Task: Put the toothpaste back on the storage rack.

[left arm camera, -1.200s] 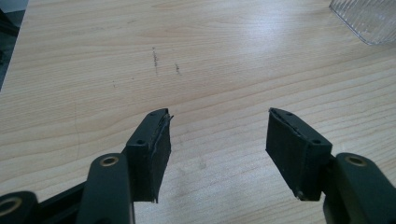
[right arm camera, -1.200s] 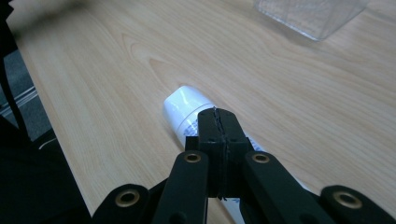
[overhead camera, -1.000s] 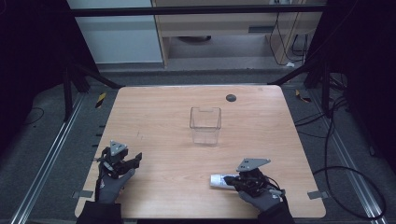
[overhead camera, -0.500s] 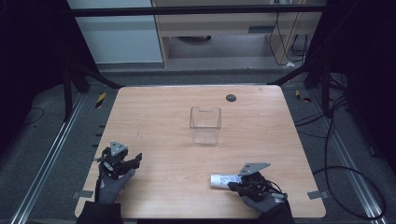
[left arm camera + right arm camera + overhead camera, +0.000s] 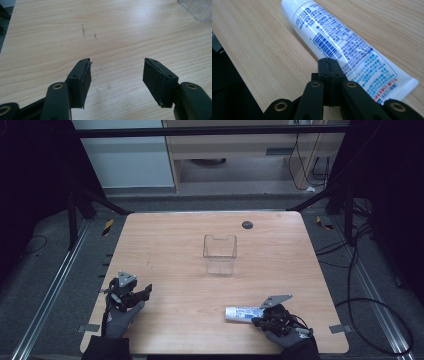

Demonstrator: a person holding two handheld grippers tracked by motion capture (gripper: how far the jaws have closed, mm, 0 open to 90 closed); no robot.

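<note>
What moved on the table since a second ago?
The right gripper drew back toward the person and the table's near edge, uncovering more of the white tube, which lies flat beside its shut jaws. The left gripper, the clear box and the dark disc stayed put.

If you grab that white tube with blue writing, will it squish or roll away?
The white plastic tube with blue print probably squishes, since it looks soft-walled. Its flat crimped end likely stops it rolling far. Its glossy skin may feel slippery.

One white tube (image 5: 243, 312), one clear container (image 5: 219, 254), two grippers
</note>
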